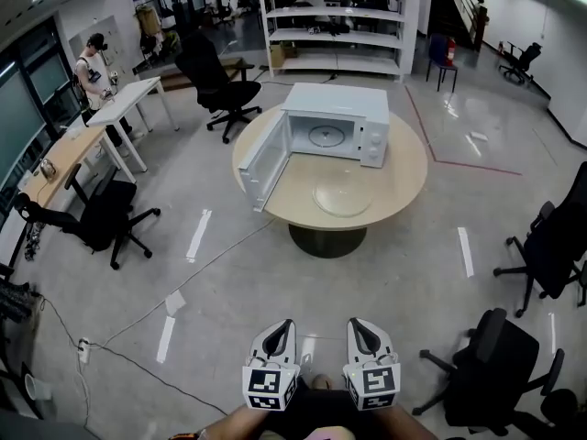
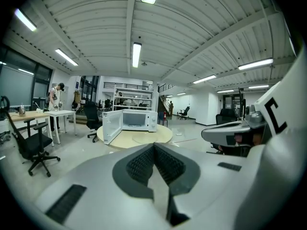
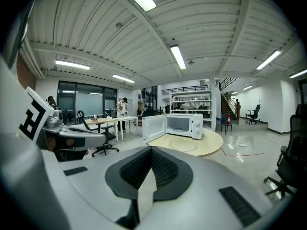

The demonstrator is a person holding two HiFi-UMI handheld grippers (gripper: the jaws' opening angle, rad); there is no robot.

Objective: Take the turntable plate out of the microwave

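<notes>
Here, the turntable plate [image 1: 341, 198] is lying on the round table [image 1: 404, 177] before the open microwave [image 1: 335, 117]. It is sitting well apart from the left gripper [image 1: 283, 325] and right gripper [image 1: 357, 324], both closed and empty, with floor [image 1: 385, 291] stretching between.

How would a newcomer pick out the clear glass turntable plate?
Find the round light-wood table in the middle of the grey floor, carrying a white microwave oven with its door open. The clear glass turntable plate lies flat on the tabletop just before the oven, the only see-through disc there.
</notes>
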